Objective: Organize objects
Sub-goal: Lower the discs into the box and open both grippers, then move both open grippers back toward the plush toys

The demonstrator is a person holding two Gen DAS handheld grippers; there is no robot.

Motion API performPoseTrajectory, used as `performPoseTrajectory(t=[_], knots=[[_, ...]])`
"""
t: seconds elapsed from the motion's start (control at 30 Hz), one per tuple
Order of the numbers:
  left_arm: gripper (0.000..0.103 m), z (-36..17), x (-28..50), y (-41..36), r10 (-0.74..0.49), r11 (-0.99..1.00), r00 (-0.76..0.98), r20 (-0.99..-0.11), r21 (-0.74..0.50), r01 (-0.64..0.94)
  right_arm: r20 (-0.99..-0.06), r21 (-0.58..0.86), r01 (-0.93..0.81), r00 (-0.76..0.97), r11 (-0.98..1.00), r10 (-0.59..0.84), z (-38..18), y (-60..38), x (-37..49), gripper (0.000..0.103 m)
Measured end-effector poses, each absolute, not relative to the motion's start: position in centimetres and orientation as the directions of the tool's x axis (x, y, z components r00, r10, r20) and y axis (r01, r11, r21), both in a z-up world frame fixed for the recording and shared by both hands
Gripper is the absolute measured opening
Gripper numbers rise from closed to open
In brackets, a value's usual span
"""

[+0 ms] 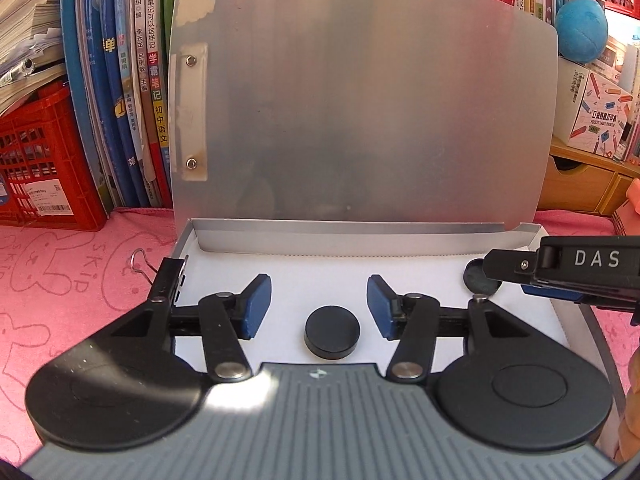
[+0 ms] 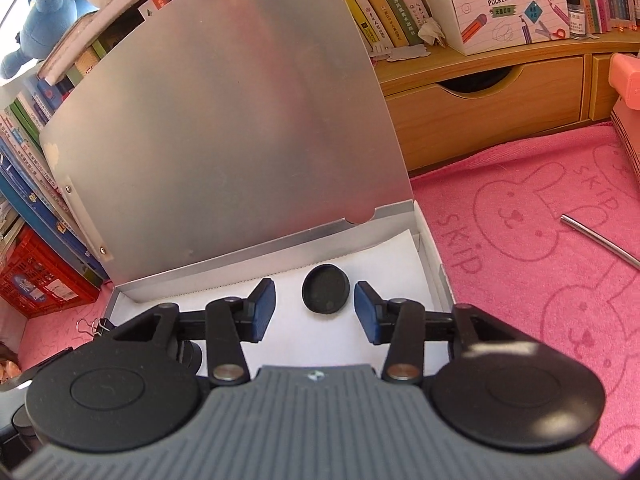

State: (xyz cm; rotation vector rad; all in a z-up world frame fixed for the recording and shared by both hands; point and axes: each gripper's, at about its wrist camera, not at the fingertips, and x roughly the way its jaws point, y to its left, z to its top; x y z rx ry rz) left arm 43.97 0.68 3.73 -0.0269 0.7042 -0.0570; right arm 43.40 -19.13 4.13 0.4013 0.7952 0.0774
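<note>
**A:** Discs first — where are they, measured from the box (image 1: 188, 236)?

**B:** Both lie inside it, on the white paper lining the bottom, with the silver lid (image 1: 360, 100) standing up behind. One black disc (image 1: 331, 331) sits toward the front of the box, between the blue pads of the left hand-held gripper (image 1: 319, 307). The other disc (image 2: 325, 289) lies near the box's right wall, between the pads of the right hand-held gripper (image 2: 314, 306).

**A:** Are they gripped?

**B:** No. Both hand-held grippers stand partly open, with a gap on each side of each disc. Neither pad touches.

**A:** So the step in hand?

**B:** I judge it a release: the discs look set down inside the box. To do it well, draw each hand-held gripper straight back and up, away from the box, so no pad drags a disc or crumples the paper. Keep clear of the lid too; a nudge could tip it shut.

**A:** Anything left outside the box?

**B:** A binder clip (image 1: 141, 266) just beside the box's left front corner, and a metal rod (image 2: 600, 240) well to the box's right on the pink cloth (image 2: 540, 200).
</note>
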Motion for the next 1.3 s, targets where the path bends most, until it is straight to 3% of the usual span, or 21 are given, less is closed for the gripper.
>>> performPoseTrajectory(t=[0.67,1.3], knots=[[0.066,8.8,33.4,0.5,-0.1,0.994,0.782,-0.615,-0.023,0.109,-0.633,0.316,-0.014,0.741,0.949,0.222,9.8,-20.0,34.4,0.065],[0.072,8.3,19.8,-0.1,-0.214,0.964,0.795,-0.567,0.009,0.266,-0.605,0.205,-0.132,0.762,0.97,0.232,9.8,-20.2,21.1,0.079]])
